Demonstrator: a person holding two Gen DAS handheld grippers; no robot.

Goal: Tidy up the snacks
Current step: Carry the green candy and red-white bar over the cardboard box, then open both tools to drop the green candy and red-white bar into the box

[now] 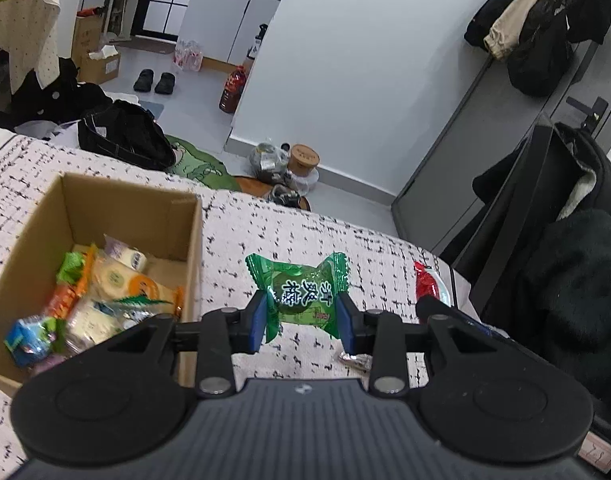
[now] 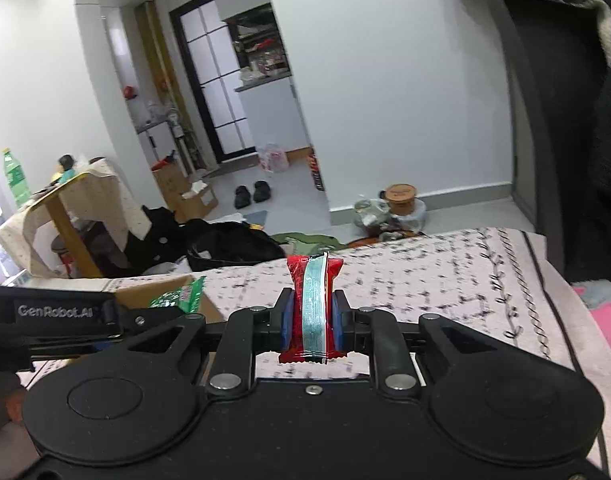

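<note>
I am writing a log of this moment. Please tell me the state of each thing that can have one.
Left gripper: shut on green snack, held above the cloth.
Right gripper: shut on red snack, lifted.
Box: open, partly filled with snacks.
Silver candy: lying loose on cloth.

Black claw, blue pads

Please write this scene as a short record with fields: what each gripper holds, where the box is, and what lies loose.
left gripper: jaws shut on green candy
right gripper: jaws shut on red packet
box: open, on patterned cloth, left of the left gripper, holds wrapped snacks
loose: silver wrapper on the cloth under the left gripper
</note>
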